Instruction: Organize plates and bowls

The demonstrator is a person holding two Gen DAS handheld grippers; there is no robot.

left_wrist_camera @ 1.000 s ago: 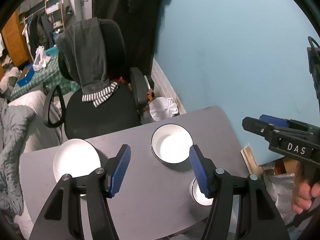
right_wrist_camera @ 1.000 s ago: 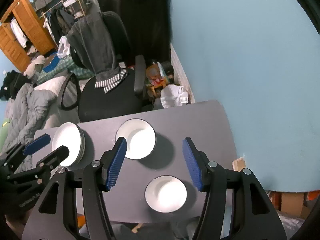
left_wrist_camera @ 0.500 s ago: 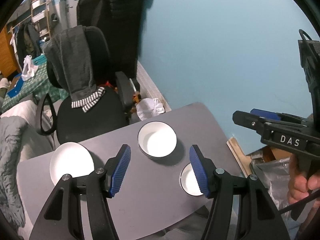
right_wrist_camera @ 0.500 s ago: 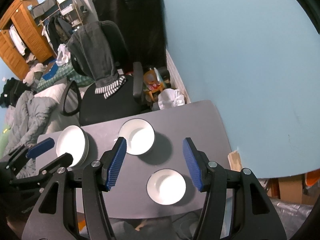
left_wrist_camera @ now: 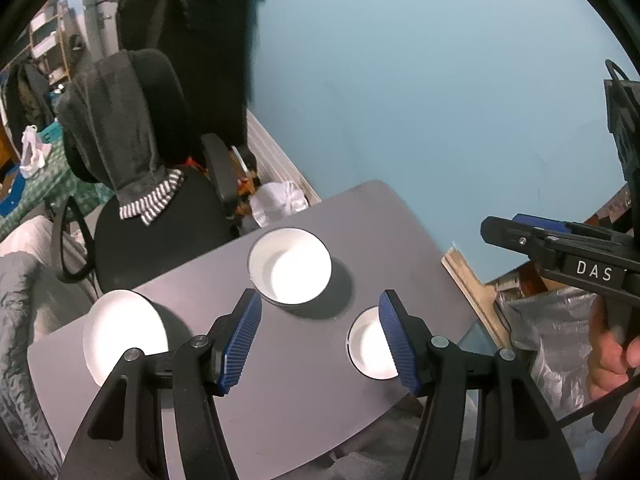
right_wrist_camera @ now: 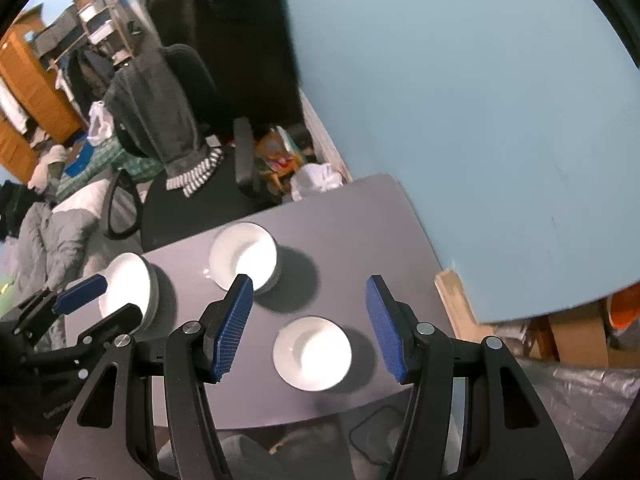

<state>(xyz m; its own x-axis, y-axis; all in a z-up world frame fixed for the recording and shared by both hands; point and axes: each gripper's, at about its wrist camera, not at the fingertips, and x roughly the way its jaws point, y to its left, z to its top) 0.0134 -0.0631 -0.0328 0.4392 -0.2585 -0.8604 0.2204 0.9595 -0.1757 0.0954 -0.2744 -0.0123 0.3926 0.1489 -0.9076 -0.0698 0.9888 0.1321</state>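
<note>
The grey tabletop (left_wrist_camera: pixel 304 392) carries three white dishes. The plate stack (right_wrist_camera: pixel 128 288) at its far-left corner is partly hidden behind the left tongs (left_wrist_camera: pixel 320 336). The large bowl (left_wrist_camera: pixel 290 266) sits mid-tabletop, beyond both tongs. The small bowl (right_wrist_camera: pixel 312 354) lies at the near edge, below the right tongs (right_wrist_camera: pixel 308 324). Both tongs hang apart, empty.

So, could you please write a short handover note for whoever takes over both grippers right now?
Left hand-held gripper: open, empty, above the table.
Right hand-held gripper: open, empty, over the small bowl.
On the table: plate stack at left, large bowl in the middle, small bowl nearest.
Done: nothing grasped.
Left: probably nest the small bowl into the large one.
</note>
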